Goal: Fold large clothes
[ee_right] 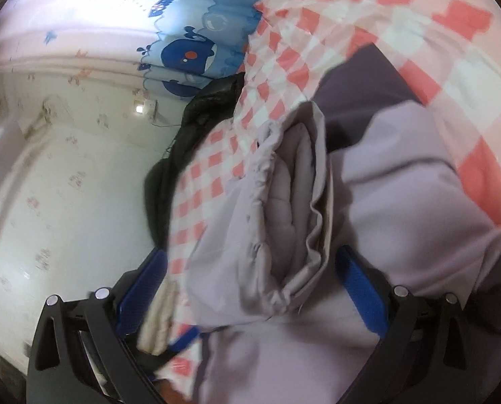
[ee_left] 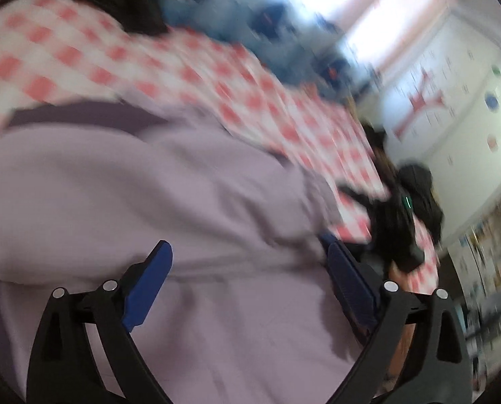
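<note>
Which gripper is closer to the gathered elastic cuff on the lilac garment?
Right. The right gripper has the gathered cuff just ahead, between its open fingers. The left gripper is open over plain lilac fabric; no cuff shows in its blurred view.

A red-and-white checked cloth (ee_right: 368, 10) covers the tabletop, running toward 1 o'clock in the right wrist view. At its far edge, around 11 o'clock, lies a black garment (ee_right: 199, 114). Behind hangs a blue whale-print curtain (ee_right: 196, 50). The left wrist view, blurred, shows a white wall with coloured stickers (ee_left: 452, 101) at 2 o'clock.
</note>
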A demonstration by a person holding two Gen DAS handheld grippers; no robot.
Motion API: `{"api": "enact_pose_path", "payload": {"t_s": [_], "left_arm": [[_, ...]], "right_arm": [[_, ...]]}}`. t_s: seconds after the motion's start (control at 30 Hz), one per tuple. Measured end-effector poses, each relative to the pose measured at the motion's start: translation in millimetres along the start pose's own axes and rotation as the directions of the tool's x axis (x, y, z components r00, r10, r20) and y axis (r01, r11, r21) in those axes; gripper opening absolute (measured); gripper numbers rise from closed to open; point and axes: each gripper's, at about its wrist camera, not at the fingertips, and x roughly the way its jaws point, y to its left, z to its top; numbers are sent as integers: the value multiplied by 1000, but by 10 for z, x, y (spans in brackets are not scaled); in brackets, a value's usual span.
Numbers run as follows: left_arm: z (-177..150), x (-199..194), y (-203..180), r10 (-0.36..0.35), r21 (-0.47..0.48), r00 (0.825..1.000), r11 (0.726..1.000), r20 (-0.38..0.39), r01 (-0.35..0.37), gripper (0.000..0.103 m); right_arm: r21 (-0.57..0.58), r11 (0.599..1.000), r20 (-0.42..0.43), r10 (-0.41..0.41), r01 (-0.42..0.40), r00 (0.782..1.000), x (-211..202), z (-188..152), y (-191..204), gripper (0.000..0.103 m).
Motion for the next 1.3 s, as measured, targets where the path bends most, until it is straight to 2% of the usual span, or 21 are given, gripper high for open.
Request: {"api": "enact_pose_path", "payload": {"t_s": [0.07,0.1,0.2,0.3,0.4,0.5,0.53,0.6,0.63,0.7,0.77,0.83,0.93,0.97,1.03,1.07,1.13,1.17,1.2,1.23,1.3], "left_arm": [[187,-149,200,67,-54,996,997,65,-63,90],[228,-241,305,89,-83,990,993,112,-80,90],[254,-380,577,133,-149,976,983,170,-108,90],[225,-397,781,150,-214,969,971,196,-107,90],[211,-288,899,178,-251,967,959,180,-130,90],[115,-10,1039,206,-231,975,956,86,-182,90],[70,21,1059,217,-217,973,957,80,-195,90],[75,15,950,253,-177,964,955,76,-237,90],[105,-12,901,258,-174,963,955,78,-241,90],[175,-174,794,208,-176,968,968,144,-181,90],[209,-310,703,210,-148,952,973,223,-180,92],[205,-326,703,227,-131,943,971,243,-200,93],[167,-169,919,258,-207,952,953,166,-222,93],[156,-103,1002,267,-232,954,945,132,-232,93],[110,27,1113,259,-227,962,945,85,-235,93],[109,37,1089,267,-210,960,947,87,-244,93],[139,-9,972,295,-188,951,943,95,-274,93],[169,-78,908,286,-190,949,947,129,-260,93],[195,-154,859,252,-189,951,957,177,-219,93],[215,-199,838,241,-182,948,962,210,-204,93],[237,-226,822,276,-173,933,955,232,-240,94]], "right_arm": [[-62,997,7,-39,40,999,25,-16,69,60],[-84,994,13,-71,71,997,26,-22,109,35],[-152,986,71,-62,72,996,-80,-33,268,24],[-226,970,150,-50,84,987,-261,-28,505,22],[-237,959,180,-114,155,977,-319,17,481,22],[-150,950,86,-262,272,961,-118,57,29,22],[-90,958,44,-270,274,962,-58,56,-160,24],[-21,969,40,-245,245,969,-102,72,-257,30],[-33,963,62,-265,267,962,-156,91,-184,40],[-94,930,202,-331,354,922,-404,116,125,57],[-164,898,332,-340,408,880,-577,80,405,67],[-290,878,392,-255,381,884,-616,-16,737,77],[-424,832,290,-251,359,924,-248,-124,907,82],[-423,823,230,-308,380,923,-36,-141,810,82],[-385,811,100,-438,441,893,295,-149,452,81],[-362,819,62,-455,445,888,377,-172,247,79],[-335,828,58,-459,450,887,342,-157,209,74],[-334,827,76,-455,453,887,286,-131,295,74],[-357,820,138,-428,448,893,181,-120,459,74],[-389,808,189,-400,443,897,122,-126,593,75],[-464,761,250,-379,454,891,126,-101,837,82]]}}
